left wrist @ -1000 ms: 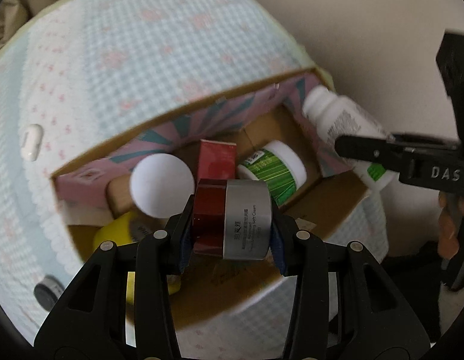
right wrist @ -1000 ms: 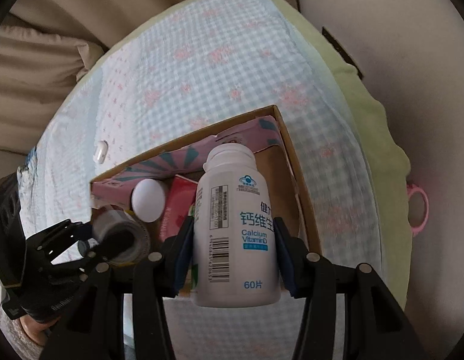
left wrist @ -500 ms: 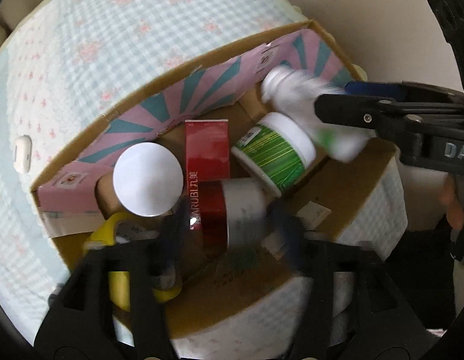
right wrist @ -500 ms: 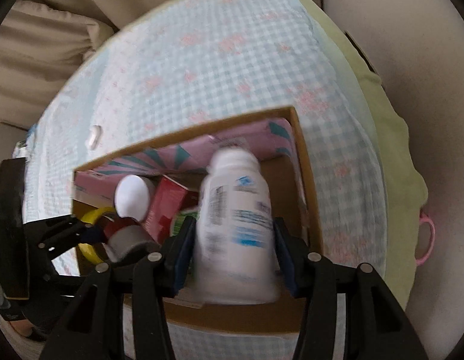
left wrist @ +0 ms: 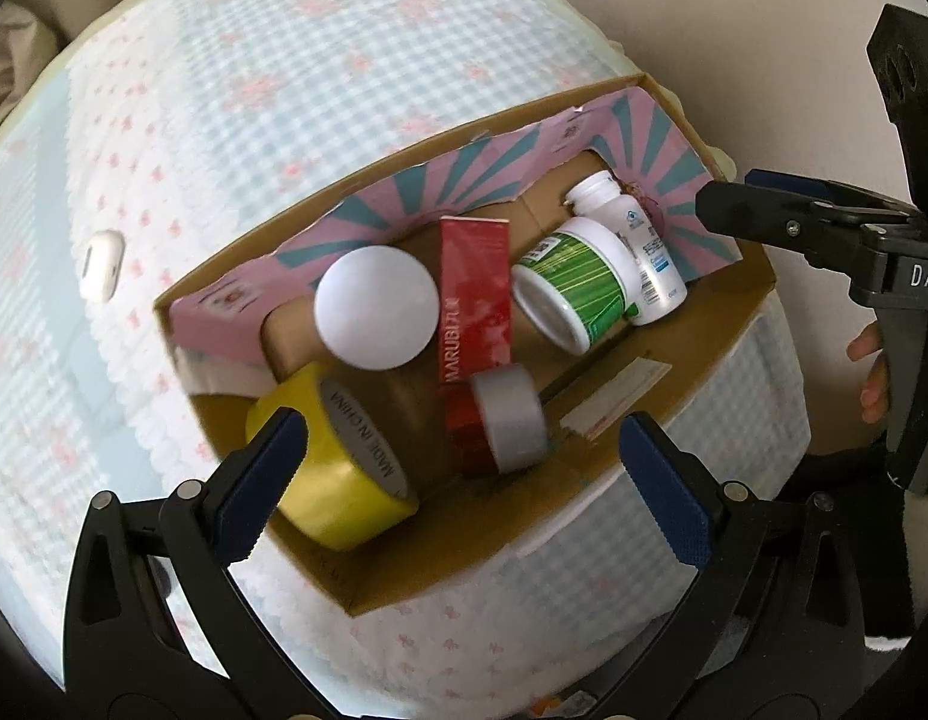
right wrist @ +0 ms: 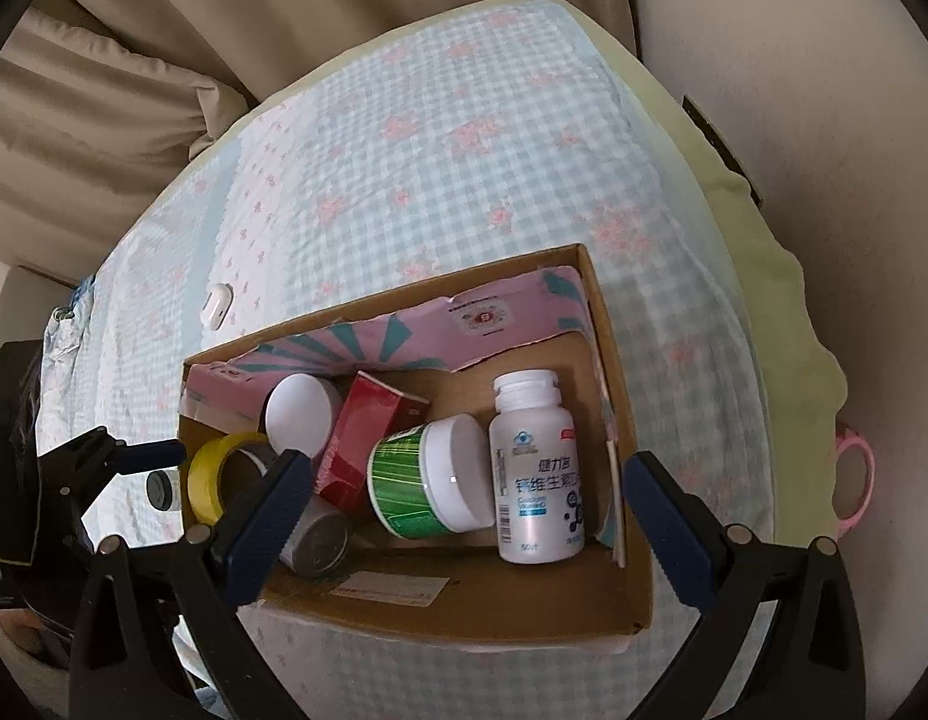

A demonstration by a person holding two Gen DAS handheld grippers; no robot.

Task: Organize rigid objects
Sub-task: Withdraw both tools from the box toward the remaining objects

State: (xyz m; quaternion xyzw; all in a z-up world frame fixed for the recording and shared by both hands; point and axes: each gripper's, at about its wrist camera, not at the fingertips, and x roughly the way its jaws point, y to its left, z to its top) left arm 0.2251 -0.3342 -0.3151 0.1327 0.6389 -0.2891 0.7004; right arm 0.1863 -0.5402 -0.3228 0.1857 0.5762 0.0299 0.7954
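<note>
An open cardboard box [left wrist: 734, 324] [right wrist: 638, 564] sits on the checked bed. Inside lie a red-and-silver jar [left wrist: 506, 420] [right wrist: 317, 540], a white calcium bottle [left wrist: 644, 252] [right wrist: 533, 468], a green-labelled jar [left wrist: 575, 285] [right wrist: 425, 483], a red carton [left wrist: 476, 300] [right wrist: 365, 438], a yellow tape roll [left wrist: 338, 468] [right wrist: 215, 477] and a white-lidded tube [left wrist: 377, 306] [right wrist: 299, 414]. My left gripper [left wrist: 458, 474] is open and empty above the box's near side. My right gripper [right wrist: 464, 516] is open and empty above the box; it also shows in the left wrist view [left wrist: 824, 228].
A small white earbud case [left wrist: 102, 264] [right wrist: 216, 307] lies on the blue-and-white checked bedspread [left wrist: 284, 90] [right wrist: 464, 150] left of the box. A pink ring [right wrist: 854, 483] hangs at the bed's right edge. Beige pillows [right wrist: 104, 90] lie behind.
Both grippers opened and pulled back. The red-and-silver jar left my left gripper and the white bottle left my right gripper; both now lie in the box.
</note>
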